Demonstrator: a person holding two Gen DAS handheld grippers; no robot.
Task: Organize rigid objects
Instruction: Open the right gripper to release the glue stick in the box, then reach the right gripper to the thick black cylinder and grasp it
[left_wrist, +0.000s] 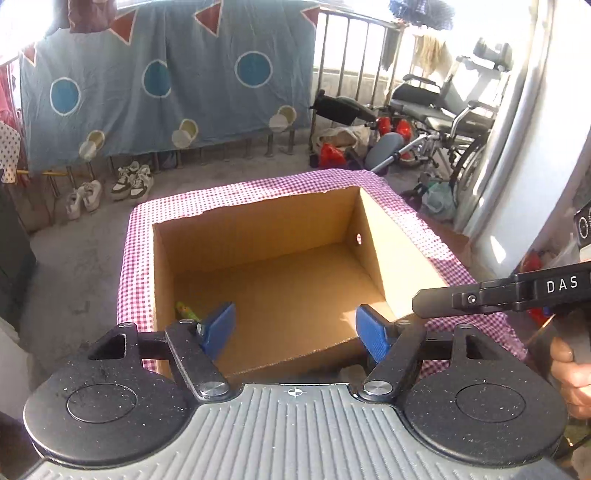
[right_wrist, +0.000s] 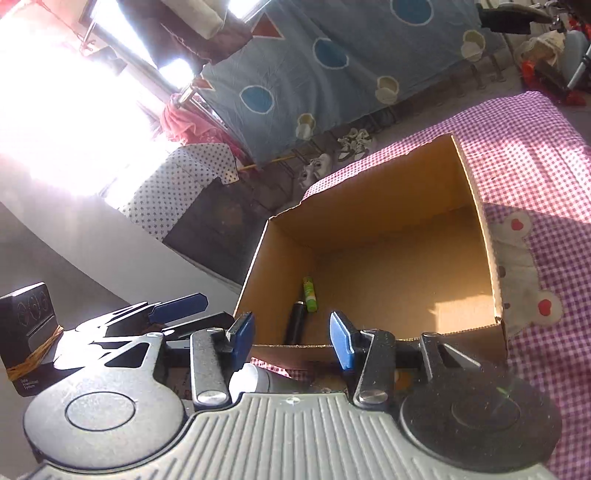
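1. Sunlit balcony clutter surrounds a checked cloth (right_wrist: 535, 147) on which the cardboard box (left_wrist: 258, 229) sits.
2. Inside the box, against its left wall, lie a green tube (right_wrist: 308, 290) and a dark pen (right_wrist: 295, 325), touching.
3. Left gripper (left_wrist: 295, 328) hangs above the box's near edge, jaws apart, nothing between them.
4. Right gripper (right_wrist: 291, 334) is likewise spread and empty.
5. Judgement: a drop-off looks finished; next, fetch another rigid item from outside the box.
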